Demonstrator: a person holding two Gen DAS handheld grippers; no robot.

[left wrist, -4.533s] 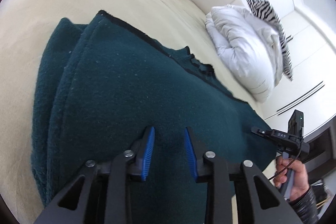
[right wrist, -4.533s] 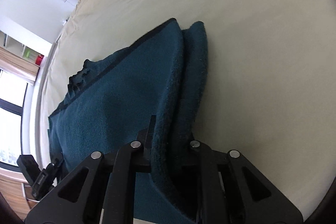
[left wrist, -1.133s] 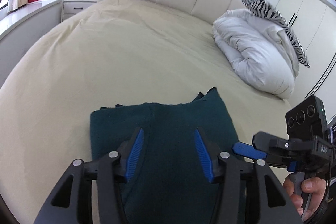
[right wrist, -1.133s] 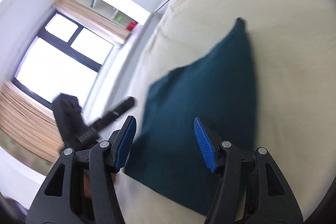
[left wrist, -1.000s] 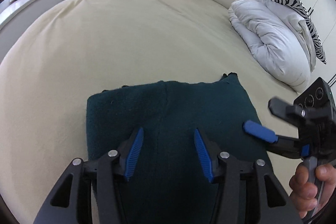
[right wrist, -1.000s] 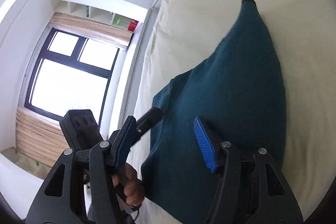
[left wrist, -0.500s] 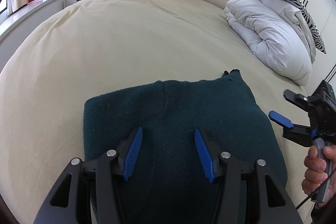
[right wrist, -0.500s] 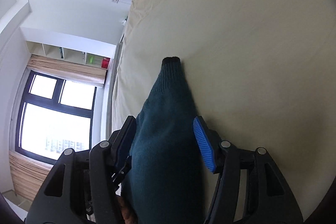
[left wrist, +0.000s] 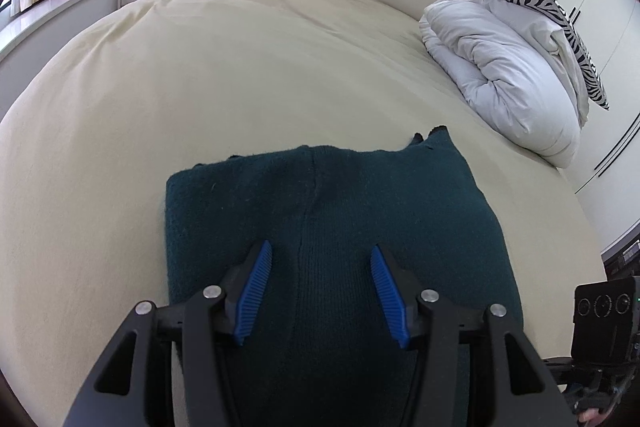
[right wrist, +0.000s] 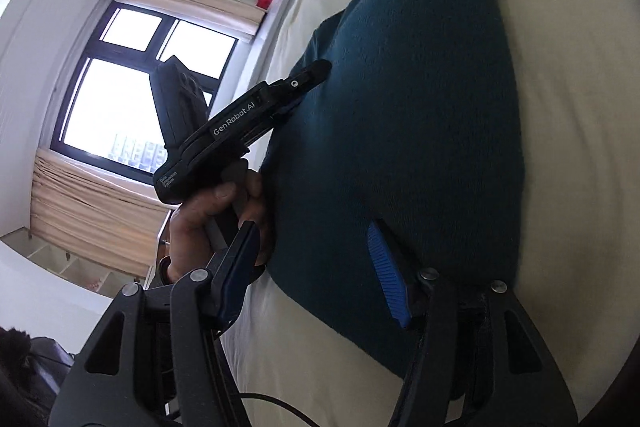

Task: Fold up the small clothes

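Left wrist view: left gripper [left wrist: 320, 293] half open, empty, hovering over dark teal garment [left wrist: 336, 211], now a compact folded rectangle on cream bed [left wrist: 240, 75] where seconds ago a broad spread lay. Right wrist view: right gripper [right wrist: 316, 275] half open, nothing gripped, garment edge released, cloth between and beyond fingers; folding judged nearly finished.

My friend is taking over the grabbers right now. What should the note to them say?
Left gripper: open, hovering over the green garment, holding nothing.
Right gripper: open, empty, at the garment's near edge.
The garment lies folded in a compact rectangle on the cream bed.
Done: the folding, it seems.
Left: maybe smooth it or set it aside. No other clothes show.
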